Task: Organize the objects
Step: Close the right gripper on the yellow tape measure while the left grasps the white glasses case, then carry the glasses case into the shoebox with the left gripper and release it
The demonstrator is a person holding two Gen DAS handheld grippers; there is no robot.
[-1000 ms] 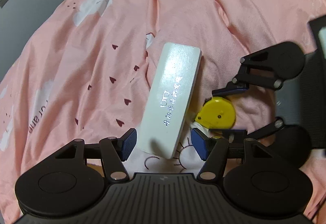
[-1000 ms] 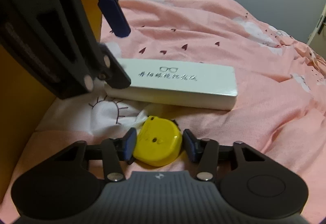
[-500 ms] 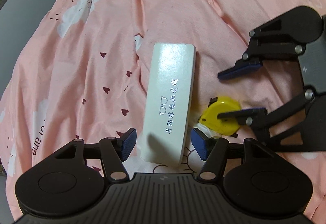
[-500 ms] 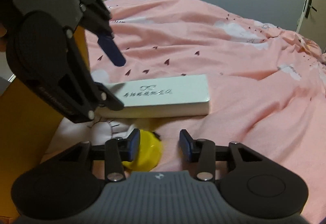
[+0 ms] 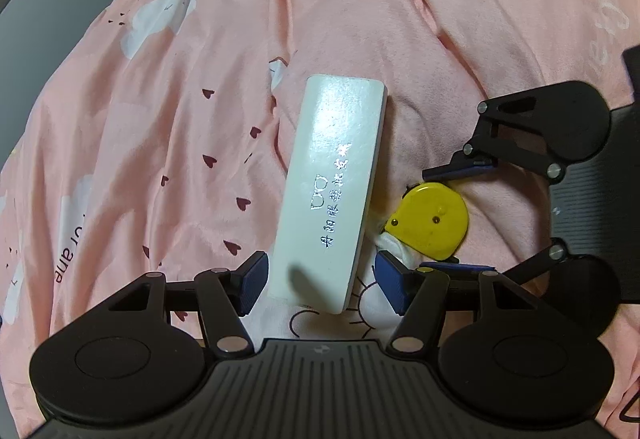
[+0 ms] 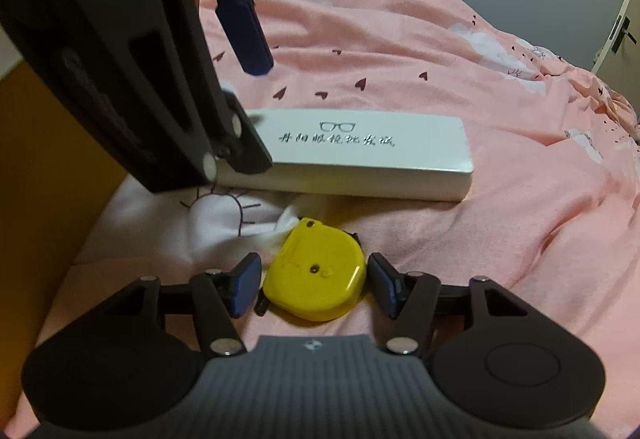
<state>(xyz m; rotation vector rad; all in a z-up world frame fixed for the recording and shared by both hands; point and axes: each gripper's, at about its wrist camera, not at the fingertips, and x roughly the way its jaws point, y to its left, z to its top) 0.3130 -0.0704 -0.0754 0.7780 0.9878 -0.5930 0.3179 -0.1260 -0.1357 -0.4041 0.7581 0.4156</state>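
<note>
Two spread grippers, left (image 5: 320,285) astride one white case (image 5: 330,191), right (image 6: 314,281) astride one yellow tape measure (image 6: 316,277).

Glasses case (image 5: 332,191) lying on the bedspread (image 5: 160,119), tape measure (image 6: 316,277) just beside its long side, also on the bedspread, left gripper (image 5: 320,287) straddling the case's near end, right gripper (image 6: 314,287) straddling the tape measure, fingers clear of both.
</note>
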